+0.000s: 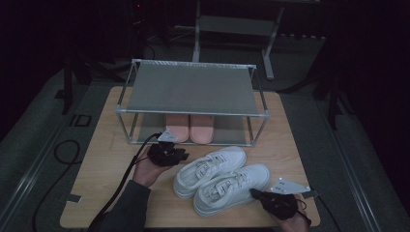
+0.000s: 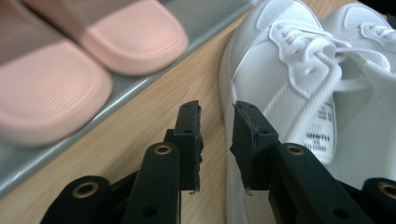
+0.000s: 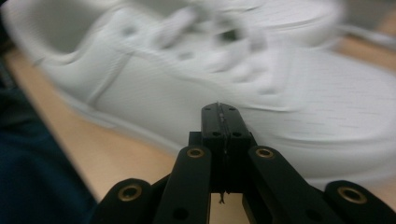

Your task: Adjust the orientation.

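Note:
Two white lace-up sneakers lie side by side on the wooden table, the farther sneaker [image 1: 211,166] [image 2: 299,60] and the nearer sneaker [image 1: 232,188] [image 3: 224,79]. My left gripper [image 1: 181,155] [image 2: 217,135] hovers just left of the farther sneaker. Its jaws stand open with a narrow gap and nothing between them, and the right jaw is close to the shoe's side. My right gripper [image 1: 255,194] [image 3: 221,122] is shut on nothing, its tips close to the side of the nearer sneaker, which is blurred in the right gripper view.
A two-tier metal shoe rack [image 1: 193,89] stands at the back of the table. A pair of pink slippers [image 1: 189,127] [image 2: 84,51] sits on its lower shelf. A black cable [image 1: 121,188] trails from the left gripper along the sleeve. The table's front edge [image 1: 193,226] is near my hands.

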Demonstrator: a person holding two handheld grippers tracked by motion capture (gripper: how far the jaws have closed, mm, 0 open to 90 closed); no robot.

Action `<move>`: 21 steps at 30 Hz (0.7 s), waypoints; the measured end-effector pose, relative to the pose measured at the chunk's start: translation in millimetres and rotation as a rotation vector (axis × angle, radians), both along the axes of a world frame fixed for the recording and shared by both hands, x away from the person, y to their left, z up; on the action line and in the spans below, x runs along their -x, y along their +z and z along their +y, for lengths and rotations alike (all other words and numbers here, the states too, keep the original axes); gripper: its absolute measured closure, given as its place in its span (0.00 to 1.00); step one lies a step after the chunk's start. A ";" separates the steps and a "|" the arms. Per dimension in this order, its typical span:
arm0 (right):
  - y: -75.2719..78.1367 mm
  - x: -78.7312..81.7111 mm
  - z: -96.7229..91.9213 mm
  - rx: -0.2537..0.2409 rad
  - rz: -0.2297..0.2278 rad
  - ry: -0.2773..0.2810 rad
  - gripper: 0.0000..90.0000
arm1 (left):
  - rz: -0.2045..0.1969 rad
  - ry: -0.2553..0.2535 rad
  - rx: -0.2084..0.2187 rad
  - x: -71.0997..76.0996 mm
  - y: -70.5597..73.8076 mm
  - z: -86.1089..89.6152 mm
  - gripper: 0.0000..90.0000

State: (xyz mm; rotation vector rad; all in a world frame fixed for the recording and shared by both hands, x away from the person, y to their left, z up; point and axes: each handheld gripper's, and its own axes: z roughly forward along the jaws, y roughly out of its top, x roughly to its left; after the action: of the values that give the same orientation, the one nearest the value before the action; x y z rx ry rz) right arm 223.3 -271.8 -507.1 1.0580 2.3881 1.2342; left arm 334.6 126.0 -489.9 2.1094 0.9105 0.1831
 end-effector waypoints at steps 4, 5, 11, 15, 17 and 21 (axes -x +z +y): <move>5.9 -11.1 -18.1 0.001 -0.033 -0.091 1.00 | 0.006 0.021 -0.010 15.0 -1.1 13.4 0.80; 6.6 -15.4 -22.7 -0.003 -0.039 -0.114 1.00 | 0.009 0.025 -0.013 17.5 -1.8 15.4 0.80; 2.7 -34.6 -38.0 0.009 -0.051 -0.228 1.00 | 0.036 0.028 -0.025 35.4 -9.2 24.4 0.80; -2.7 -44.3 -45.3 0.015 -0.048 -0.289 1.00 | 0.048 0.014 -0.037 46.3 -13.2 25.2 0.79; -5.6 -48.0 -48.8 0.023 -0.042 -0.315 1.00 | 0.051 0.009 -0.034 50.9 -13.8 25.4 0.79; -13.8 -54.8 -54.8 0.027 -0.013 -0.356 1.00 | 0.047 0.004 -0.032 53.4 -13.4 25.2 0.79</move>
State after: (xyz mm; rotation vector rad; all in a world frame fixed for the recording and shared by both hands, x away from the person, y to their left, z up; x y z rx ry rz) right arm 278.2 -326.5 -520.9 1.3862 2.0798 1.0743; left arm 281.2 151.2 -503.3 2.1495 0.9455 0.1517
